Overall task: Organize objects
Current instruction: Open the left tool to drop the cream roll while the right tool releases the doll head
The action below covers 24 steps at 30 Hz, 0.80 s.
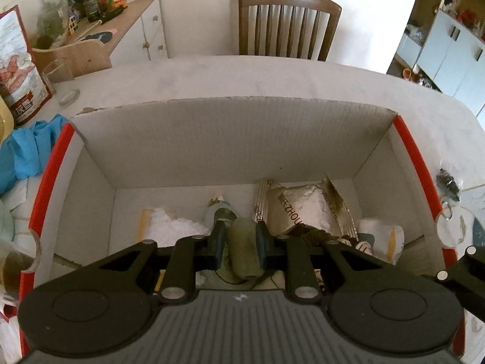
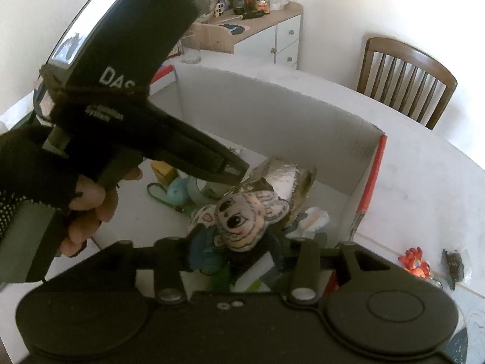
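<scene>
An open cardboard box with red edges stands on the white table. My left gripper reaches down into it, shut on a dull green roll. Under it lie a silver foil packet, a white crumpled lump and a white pouch. From the right wrist, the left gripper shows as a black tool in a gloved hand, its tip by the foil packet. My right gripper hangs over the box's near side. A striped-headed plush doll sits between its parted fingers.
A wooden chair stands behind the table and a cluttered cabinet at the back left. A blue cloth, a red bag and a glass lie left of the box. A red toy figure lies to its right.
</scene>
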Tool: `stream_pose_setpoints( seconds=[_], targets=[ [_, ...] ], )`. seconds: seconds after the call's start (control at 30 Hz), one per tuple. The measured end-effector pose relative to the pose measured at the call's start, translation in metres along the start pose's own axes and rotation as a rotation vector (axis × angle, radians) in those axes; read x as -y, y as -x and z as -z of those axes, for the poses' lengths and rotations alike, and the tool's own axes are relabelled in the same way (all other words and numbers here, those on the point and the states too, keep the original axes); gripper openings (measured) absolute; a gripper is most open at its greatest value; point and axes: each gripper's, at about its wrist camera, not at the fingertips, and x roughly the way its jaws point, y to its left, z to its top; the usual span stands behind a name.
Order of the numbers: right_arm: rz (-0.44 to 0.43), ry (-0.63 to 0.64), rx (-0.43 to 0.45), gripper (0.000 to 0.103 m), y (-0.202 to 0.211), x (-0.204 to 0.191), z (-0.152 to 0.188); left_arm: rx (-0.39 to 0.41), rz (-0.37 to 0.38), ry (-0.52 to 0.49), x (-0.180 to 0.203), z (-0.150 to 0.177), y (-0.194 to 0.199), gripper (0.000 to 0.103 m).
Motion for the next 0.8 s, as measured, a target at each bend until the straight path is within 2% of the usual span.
stream_pose_setpoints(
  seconds=[0.23, 0.33, 0.57, 0.63, 0.8],
  targets=[
    [-0.002, -0.028, 0.024, 0.051, 0.014, 0.005, 0.002, 0.016, 0.016, 0.018, -0.002, 0.003, 0.014, 0.022],
    [-0.002, -0.034, 0.043, 0.058, 0.025, 0.009, 0.004, 0.036, 0.017, 0.014, -0.002, 0.006, 0.023, 0.022],
    [-0.005, -0.042, 0.095, 0.059, 0.052, 0.017, 0.006, 0.092, 0.023, 0.013, 0.004, 0.012, 0.053, 0.022],
    [-0.008, -0.051, 0.108, 0.062, 0.06, 0.019, 0.005, 0.109, 0.009, 0.013, 0.005, 0.013, 0.061, 0.026],
    [-0.018, -0.072, 0.144, 0.068, 0.079, 0.02, 0.007, 0.165, -0.019, -0.006, 0.012, 0.018, 0.085, 0.028]
  ],
)
